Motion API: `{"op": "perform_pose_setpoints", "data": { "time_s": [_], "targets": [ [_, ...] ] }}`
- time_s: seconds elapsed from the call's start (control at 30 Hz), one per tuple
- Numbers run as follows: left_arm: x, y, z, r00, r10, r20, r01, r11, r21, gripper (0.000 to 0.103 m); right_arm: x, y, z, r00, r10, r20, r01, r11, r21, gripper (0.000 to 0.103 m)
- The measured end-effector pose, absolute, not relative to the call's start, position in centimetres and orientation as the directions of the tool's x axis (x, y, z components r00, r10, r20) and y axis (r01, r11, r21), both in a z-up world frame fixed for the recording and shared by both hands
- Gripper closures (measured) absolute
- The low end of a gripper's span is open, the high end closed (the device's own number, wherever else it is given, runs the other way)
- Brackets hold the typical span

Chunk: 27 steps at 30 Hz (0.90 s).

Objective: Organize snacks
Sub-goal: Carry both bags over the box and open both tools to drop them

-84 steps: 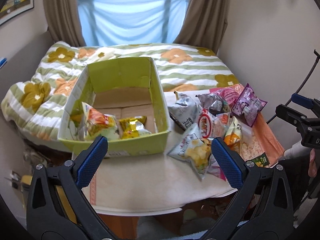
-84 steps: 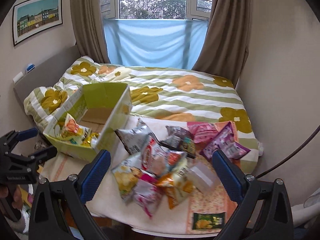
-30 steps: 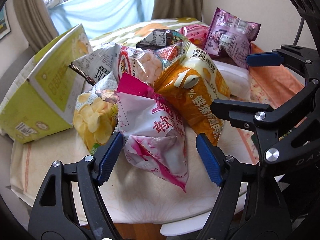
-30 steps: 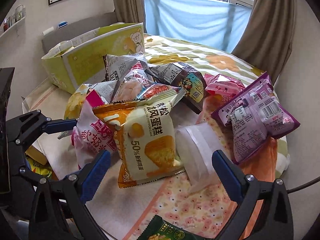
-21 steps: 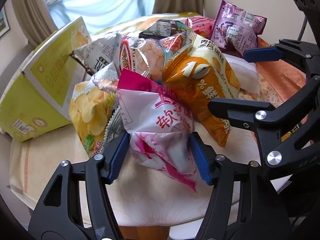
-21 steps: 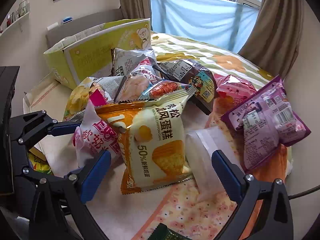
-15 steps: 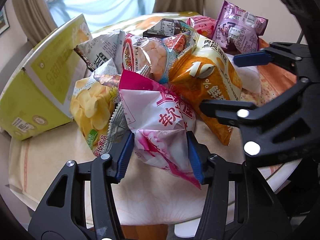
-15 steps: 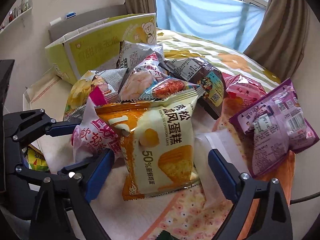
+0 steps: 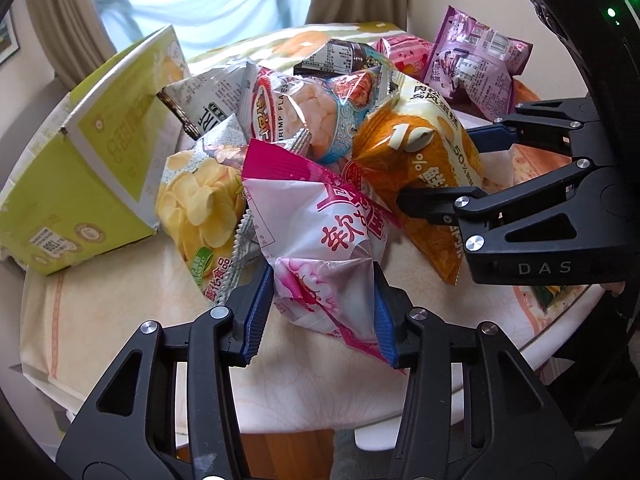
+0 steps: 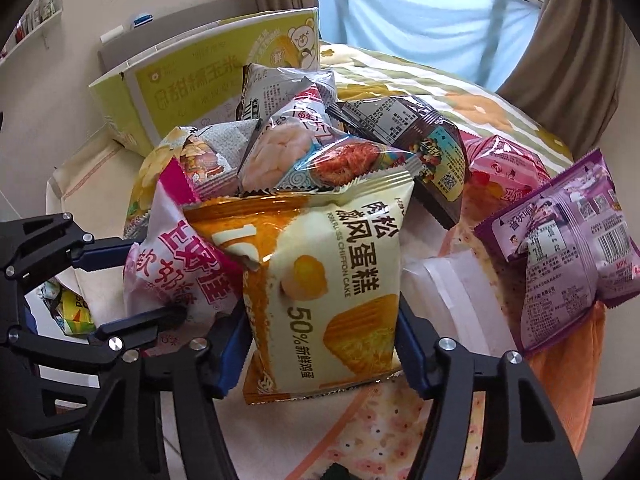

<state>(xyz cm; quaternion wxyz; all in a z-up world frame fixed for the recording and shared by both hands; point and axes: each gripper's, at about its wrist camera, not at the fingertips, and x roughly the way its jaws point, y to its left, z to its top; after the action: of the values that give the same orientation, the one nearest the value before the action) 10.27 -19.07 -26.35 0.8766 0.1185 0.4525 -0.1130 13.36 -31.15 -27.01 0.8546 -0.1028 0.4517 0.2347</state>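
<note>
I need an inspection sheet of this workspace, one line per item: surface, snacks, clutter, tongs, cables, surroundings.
Surface: table under a pale cloth, orange at the right edge.
Job's things: pink bag, chiffon cake bag, chips bag, shrimp flakes bag, purple bag, piled; green box beside them.
Clutter: white packet.
Tongs: left tongs shut on pink bag; right tongs shut on chiffon cake bag.
Cables: one cable, right edge.
Surroundings: bed, curtains, window.

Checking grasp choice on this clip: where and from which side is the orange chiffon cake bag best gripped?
Grip the orange chiffon cake bag across its lower, near end, coming from the front edge of the table. That end lies free, while its top is tucked under the shrimp flakes bag. The right claw already brackets it there.
</note>
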Motion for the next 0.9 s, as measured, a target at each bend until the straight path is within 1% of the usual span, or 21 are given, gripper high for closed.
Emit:
{"op": "perform_pose_setpoints", "data": {
  "time_s": [0.13,0.4,0.7,0.9],
  "targets": [
    [9.5,-18.9,-25.3,0.573,-0.089,-0.815,0.302,0.947,0.109,0.062,12.6,-31.6,-26.0,0.487,0.323,-0.811,-0.473,0.878,0.066,0.044],
    [8.0,-18.0,-21.7,0.593,-0.099,-0.799,0.278,0.957,0.088,0.062,10.3,-31.7,-22.1,0.522,0.320,-0.790,-0.452,0.890,0.062,0.044],
    [7.2,-14.9,-13.5,0.688,-0.087,-0.721,0.195,0.979,0.067,0.062,8.6,-31.4,-14.8,0.571,0.312,-0.760,-0.421,0.905,0.055,0.044],
    [8.8,-10.4,-8.6,0.751,-0.066,-0.657,0.135,0.989,0.054,0.062,9.9,-29.3,-10.7,0.618,0.310,-0.723,-0.432,0.902,0.017,0.044]
  ]
}}
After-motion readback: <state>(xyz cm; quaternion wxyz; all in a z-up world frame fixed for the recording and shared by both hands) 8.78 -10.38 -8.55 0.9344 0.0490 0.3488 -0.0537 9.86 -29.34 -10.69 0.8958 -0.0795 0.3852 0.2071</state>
